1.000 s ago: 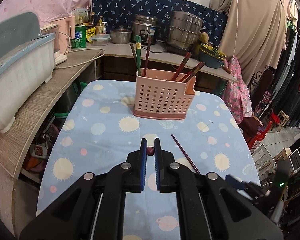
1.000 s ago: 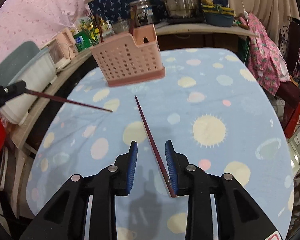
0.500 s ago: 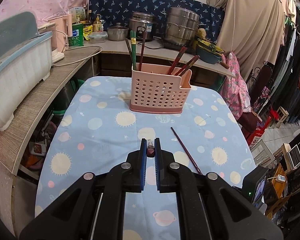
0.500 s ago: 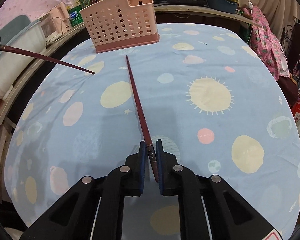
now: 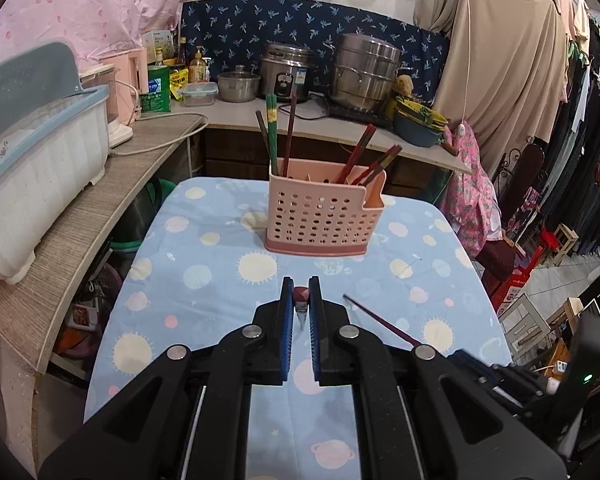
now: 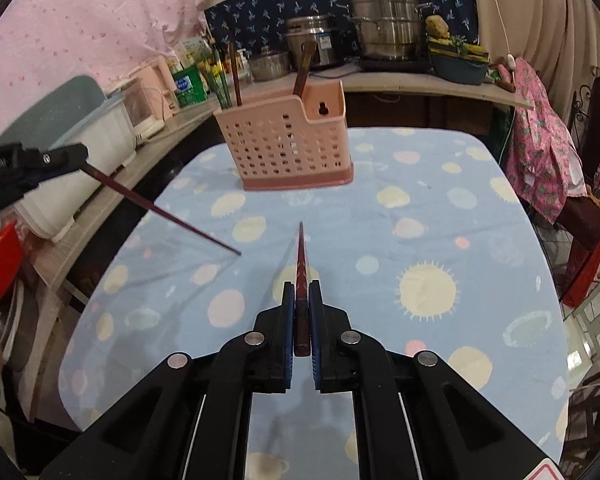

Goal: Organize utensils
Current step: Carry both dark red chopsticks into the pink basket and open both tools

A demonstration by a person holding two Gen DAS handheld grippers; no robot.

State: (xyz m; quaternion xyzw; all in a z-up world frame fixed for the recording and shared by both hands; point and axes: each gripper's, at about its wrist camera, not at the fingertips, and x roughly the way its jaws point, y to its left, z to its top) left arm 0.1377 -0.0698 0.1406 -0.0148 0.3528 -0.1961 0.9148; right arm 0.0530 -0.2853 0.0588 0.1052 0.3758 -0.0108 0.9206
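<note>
A pink perforated utensil holder (image 5: 324, 216) stands at the far middle of the table and holds several red and green chopsticks; it also shows in the right wrist view (image 6: 286, 146). My left gripper (image 5: 301, 294) is shut on a dark red chopstick (image 5: 301, 295), seen end-on; in the right wrist view this chopstick (image 6: 160, 210) slants down from the left gripper (image 6: 80, 158). My right gripper (image 6: 301, 296) is shut on a second dark red chopstick (image 6: 301, 264), lifted off the cloth and pointing at the holder. That chopstick shows in the left wrist view (image 5: 380, 322).
The table wears a blue cloth with suns and planets (image 6: 428, 248). A wooden counter (image 5: 80, 216) runs along the left with a white dish rack (image 5: 32, 168). Pots and a rice cooker (image 5: 288, 74) stand behind. A pink garment (image 5: 472, 196) hangs at the right.
My right gripper closed on the chopstick lying on the cloth and lifted it, raising it toward the holder. My left gripper still holds its chopstick and has risen a little.
</note>
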